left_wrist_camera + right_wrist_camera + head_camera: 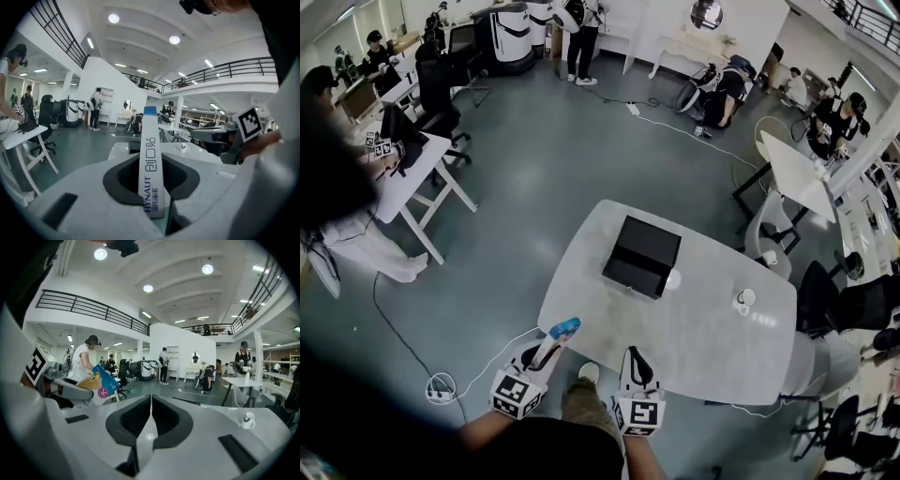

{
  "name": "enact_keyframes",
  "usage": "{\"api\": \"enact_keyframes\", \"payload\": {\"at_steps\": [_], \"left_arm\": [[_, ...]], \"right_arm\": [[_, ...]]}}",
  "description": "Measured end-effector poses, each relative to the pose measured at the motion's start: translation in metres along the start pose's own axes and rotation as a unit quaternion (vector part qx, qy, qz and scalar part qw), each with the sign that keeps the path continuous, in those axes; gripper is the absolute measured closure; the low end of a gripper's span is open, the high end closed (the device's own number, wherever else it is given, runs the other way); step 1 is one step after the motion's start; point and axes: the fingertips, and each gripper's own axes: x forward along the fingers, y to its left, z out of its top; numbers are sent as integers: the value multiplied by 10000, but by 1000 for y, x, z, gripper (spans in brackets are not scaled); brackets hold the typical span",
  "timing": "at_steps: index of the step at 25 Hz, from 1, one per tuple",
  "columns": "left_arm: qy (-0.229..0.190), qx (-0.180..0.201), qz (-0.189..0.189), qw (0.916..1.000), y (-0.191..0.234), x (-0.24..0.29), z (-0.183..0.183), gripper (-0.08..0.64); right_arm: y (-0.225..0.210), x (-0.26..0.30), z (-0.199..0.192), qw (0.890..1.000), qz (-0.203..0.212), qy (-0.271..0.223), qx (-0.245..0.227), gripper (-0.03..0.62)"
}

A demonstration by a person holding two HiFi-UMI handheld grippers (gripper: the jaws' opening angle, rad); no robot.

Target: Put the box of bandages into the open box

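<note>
At the counter's (712, 328) 7 o'clock edge, the left hand-held gripper (546, 354) is clamped on the box of bandages (562, 330), held in the air. Beside it at 3 o'clock, the right hand-held gripper (633, 361) has its jaws together, empty. The open box (642, 255) lies on the counter toward 1 o'clock, well apart.

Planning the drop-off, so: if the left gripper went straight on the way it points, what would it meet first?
Likely the open box on the table: the left gripper, shut on the box of bandages, aims roughly at it. Height is unclear, so it might pass over.
</note>
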Motion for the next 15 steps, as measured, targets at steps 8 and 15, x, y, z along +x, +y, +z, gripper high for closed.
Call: {"api": "enact_keyframes", "payload": {"at_steps": [8,15], "left_arm": [[613,-785,268,9947,13,113,-8,474],[740,120,84,9972,6,192,12,474]], "right_arm": [[-68,50,-15,9972,476,383,434,575],[-118,85,-19,9950,418,450,791,575]]}}
